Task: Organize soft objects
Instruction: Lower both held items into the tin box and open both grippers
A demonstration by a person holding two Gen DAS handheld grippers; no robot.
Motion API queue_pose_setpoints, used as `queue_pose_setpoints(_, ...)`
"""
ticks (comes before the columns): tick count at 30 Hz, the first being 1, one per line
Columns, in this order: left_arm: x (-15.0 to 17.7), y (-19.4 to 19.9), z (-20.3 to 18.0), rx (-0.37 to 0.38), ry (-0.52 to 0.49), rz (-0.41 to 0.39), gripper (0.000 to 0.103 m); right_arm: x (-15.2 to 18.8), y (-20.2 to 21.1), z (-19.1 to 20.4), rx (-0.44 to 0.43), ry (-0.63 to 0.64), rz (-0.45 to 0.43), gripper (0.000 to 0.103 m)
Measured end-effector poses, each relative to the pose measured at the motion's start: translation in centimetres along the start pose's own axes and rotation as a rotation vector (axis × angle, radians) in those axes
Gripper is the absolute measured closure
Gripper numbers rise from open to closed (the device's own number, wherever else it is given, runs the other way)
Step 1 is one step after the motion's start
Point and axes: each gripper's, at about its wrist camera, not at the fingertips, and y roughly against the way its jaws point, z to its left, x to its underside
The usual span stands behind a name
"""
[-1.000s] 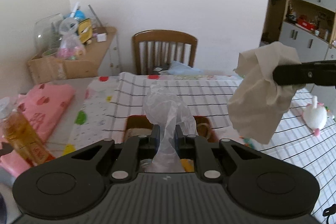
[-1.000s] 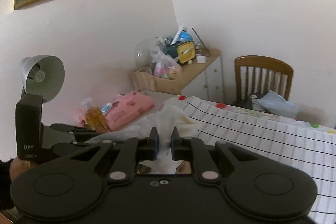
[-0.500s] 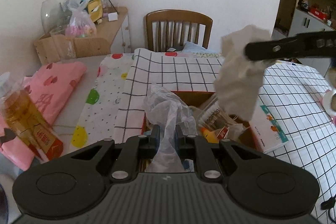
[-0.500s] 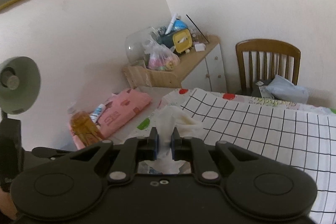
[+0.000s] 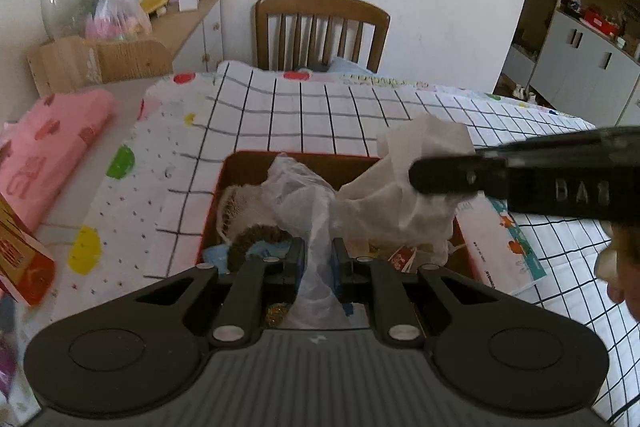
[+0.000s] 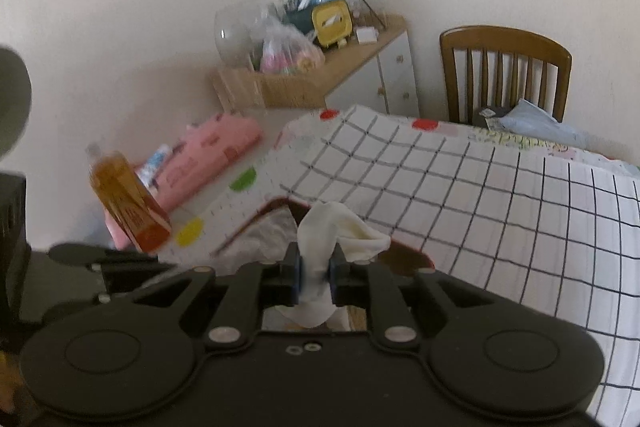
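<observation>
The table (image 5: 400, 115), under a checked cloth with a dotted one along its left side, carries a red-rimmed brown box (image 5: 224, 187) at its near centre, already part filled with a mesh pouch, a dark scrubber and packets. Against the views of a second ago, when both grippers stood high with the box low in the frame, both have come down over it, so that the two soft items now hang at or inside its rim; this is judged to be the deposit stage of the sorting. The left gripper (image 5: 318, 259) remains clenched on a crumpled clear plastic bag (image 5: 300, 195), thin, translucent and limp, whose upper bulk billows over the middle of the box. The right gripper (image 6: 314, 277) enters from the right in the left view; its jaws are opening, with the white cloth (image 6: 336, 231) still between them. That cloth is soft, creased, off-white and bunched, draped over the right half of the box, just beside the bag. Release there appears imminent, though not complete.
</observation>
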Motion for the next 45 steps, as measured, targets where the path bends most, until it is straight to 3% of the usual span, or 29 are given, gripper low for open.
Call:
queue_pose_setpoints(12,1.1,-0.9,0.9,0.015,0.037,0.037,0.089,2.5,-1.5,0.4,0.017,0.014,0.086,0.081)
queue_pose_setpoints(17,1.4,-0.6,1.3,0.037,0.047,0.039,0.088,2.7,-1.6,0.4,0.013,0.022,0.107,0.070)
queue_pose_setpoints(20,1.6,-0.3,1.5,0.049,0.058,0.041,0.078,2.7,-1.3,0.6,0.013,0.030,0.108,0.065)
queue_pose_setpoints(22,1.7,-0.1,1.6,0.053,0.061,0.036,0.062,2.8,-1.1,0.6,0.009,0.028,0.111,0.061)
queue_pose_setpoints(23,1.8,0.1,1.6,0.055,0.062,0.028,0.041,2.8,-1.0,0.7,0.009,0.030,0.112,0.058)
queue_pose_setpoints(24,1.8,0.3,1.6,0.046,0.064,0.015,0.034,2.8,-0.9,0.8,0.010,0.033,0.113,0.056)
queue_pose_setpoints(32,1.9,1.5,2.0,0.063,0.069,0.003,0.030,2.9,0.7,0.6,-0.003,0.027,0.103,0.040)
queue_pose_setpoints(36,2.3,2.5,2.0,0.054,0.062,0.000,0.023,2.9,1.8,0.9,-0.007,0.042,0.101,0.037)
queue_pose_setpoints(45,2.5,6.2,1.7,0.051,0.046,-0.051,0.022,2.7,5.3,1.7,-0.010,0.069,0.048,0.028)
